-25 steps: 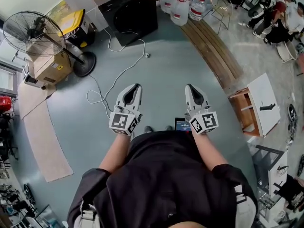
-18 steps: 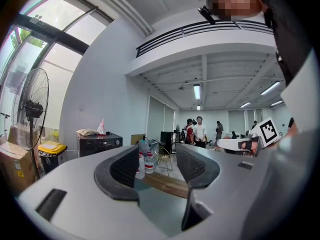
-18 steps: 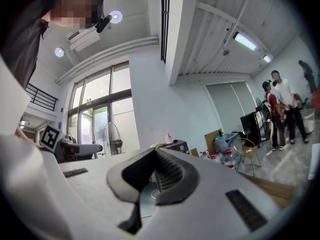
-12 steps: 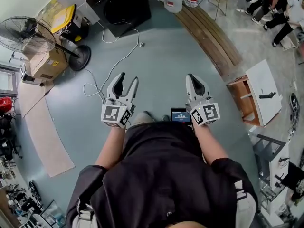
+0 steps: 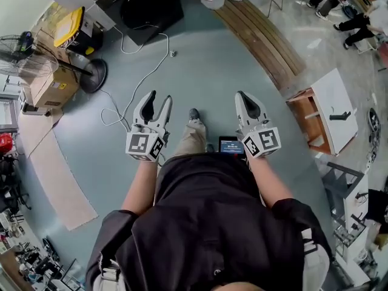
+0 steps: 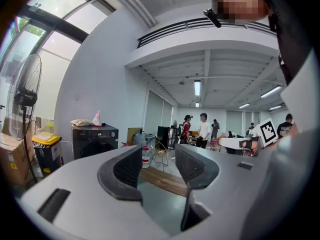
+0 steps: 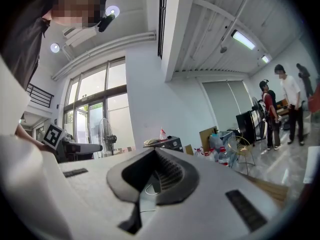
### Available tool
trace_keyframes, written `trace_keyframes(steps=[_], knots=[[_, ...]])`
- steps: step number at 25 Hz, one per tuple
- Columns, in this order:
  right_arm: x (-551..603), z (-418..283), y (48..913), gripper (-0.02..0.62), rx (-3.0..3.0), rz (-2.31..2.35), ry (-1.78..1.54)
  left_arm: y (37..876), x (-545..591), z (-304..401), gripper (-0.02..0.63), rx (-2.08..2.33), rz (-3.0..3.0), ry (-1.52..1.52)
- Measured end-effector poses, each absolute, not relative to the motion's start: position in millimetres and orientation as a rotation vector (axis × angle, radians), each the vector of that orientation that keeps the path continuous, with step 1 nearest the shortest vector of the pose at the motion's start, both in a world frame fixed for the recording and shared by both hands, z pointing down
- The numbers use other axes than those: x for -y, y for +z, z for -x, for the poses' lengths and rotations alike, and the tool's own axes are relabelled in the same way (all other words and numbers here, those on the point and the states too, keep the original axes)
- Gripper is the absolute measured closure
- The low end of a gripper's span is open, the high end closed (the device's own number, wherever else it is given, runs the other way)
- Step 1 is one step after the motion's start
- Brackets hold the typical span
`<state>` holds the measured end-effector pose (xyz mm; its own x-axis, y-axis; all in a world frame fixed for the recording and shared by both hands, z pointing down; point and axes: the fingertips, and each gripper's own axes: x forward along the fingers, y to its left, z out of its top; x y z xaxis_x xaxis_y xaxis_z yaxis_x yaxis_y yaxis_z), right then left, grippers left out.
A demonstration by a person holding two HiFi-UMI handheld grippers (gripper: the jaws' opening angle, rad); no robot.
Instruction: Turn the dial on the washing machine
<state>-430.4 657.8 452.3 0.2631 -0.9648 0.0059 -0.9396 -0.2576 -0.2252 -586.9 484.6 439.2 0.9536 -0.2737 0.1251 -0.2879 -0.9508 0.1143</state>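
Left gripper (image 5: 159, 97): its 2 jaws have just been opening, nothing between them. Right gripper (image 5: 241, 96) is clenched, empty. The washing machine (image 5: 144, 6) stands well ahead. Its dial (image 6: 113, 133), seemingly a small rigid knob, probably needs a firm pinch across the rim.

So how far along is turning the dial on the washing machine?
Nothing done yet: the black front-loading washing machine stands across the grey floor, its dial untouched. In hand: the approach, left claw just opened and empty, right claw shut, empty. Left: reach the dial, grip, turn.
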Motion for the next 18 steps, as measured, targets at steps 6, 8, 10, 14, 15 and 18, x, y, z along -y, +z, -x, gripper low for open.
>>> trace_keyframes(steps=[6, 8, 10, 14, 15, 18], knots=[[-613.3, 394.0, 456.1, 0.594, -1.820, 2.355, -0.254, 443.0, -441.4, 542.0, 0.414, 0.407, -2.944, 0.128], [-594.5, 383.8, 456.5, 0.595, -1.837, 2.354, -0.263, 440.9, -423.8, 527.0, 0.416, 0.395, -2.944, 0.129], [-573.6, 372.6, 453.7, 0.595, -1.840, 2.356, -0.264, 437.2, -405.0, 514.4, 0.417, 0.378, -2.953, 0.133], [-527.8, 348.1, 445.5, 0.594, -1.837, 2.362, -0.249, 435.2, -364.9, 491.7, 0.419, 0.353, -2.953, 0.137], [-516.6, 342.7, 443.2, 0.595, -1.826, 2.363, -0.247, 436.0, -355.7, 486.6, 0.419, 0.348, -2.951, 0.135], [-485.9, 329.3, 440.0, 0.594, -1.821, 2.379, -0.240, 437.2, -328.8, 472.4, 0.419, 0.332, -2.949, 0.125]])
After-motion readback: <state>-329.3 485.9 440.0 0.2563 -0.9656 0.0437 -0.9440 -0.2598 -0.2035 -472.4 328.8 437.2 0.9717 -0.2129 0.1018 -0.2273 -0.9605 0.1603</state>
